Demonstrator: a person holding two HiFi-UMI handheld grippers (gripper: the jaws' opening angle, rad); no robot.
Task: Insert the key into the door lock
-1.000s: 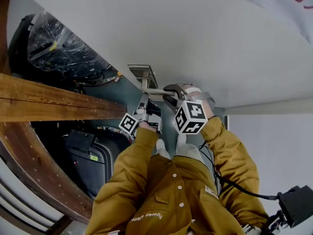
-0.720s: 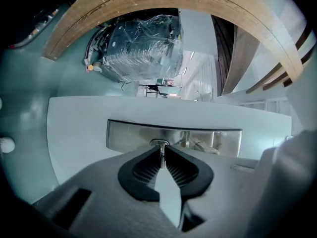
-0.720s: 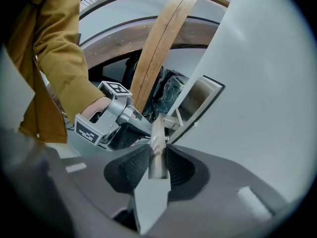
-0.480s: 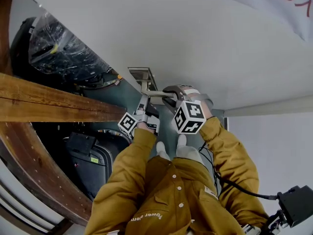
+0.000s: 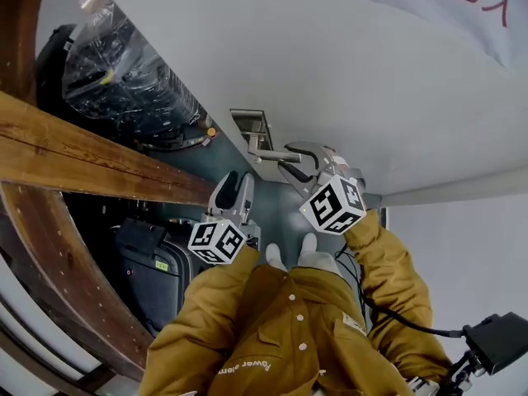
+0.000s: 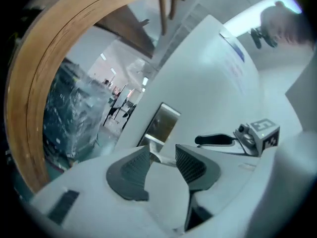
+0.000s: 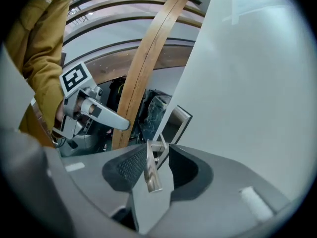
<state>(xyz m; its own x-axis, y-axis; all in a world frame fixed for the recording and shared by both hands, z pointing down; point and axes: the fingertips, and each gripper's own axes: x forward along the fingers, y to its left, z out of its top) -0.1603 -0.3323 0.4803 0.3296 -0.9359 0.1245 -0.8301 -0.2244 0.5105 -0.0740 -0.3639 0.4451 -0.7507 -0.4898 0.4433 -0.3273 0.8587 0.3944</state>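
A metal lock plate [image 5: 249, 126] with a lever handle [image 5: 272, 153] sits on the white door [image 5: 346, 73]. My right gripper [image 5: 299, 162] is at the lever. In the right gripper view the lever's end [image 7: 151, 173] stands between the pads, against the left one with a gap to the other; these jaws have just been opening. My left gripper [image 5: 233, 190] hangs back from the plate, its jaws having just opened, with nothing between them. The left gripper view shows the lock plate [image 6: 161, 125] beyond its pads [image 6: 130, 168] and the right gripper [image 6: 218, 140] beside it. I cannot make out a key.
A wooden beam [image 5: 82, 159] and a curved wooden frame [image 5: 58, 287] run along the left. Behind them are a plastic-wrapped bundle [image 5: 115, 81] and a black case [image 5: 148, 262]. A cable leads to a black box [image 5: 495, 341] at the lower right.
The left gripper has let go at the lock, pulled back towards the person and rolled, its jaws now wide. The right gripper stays at the lever, a little higher, with its jaws wider.
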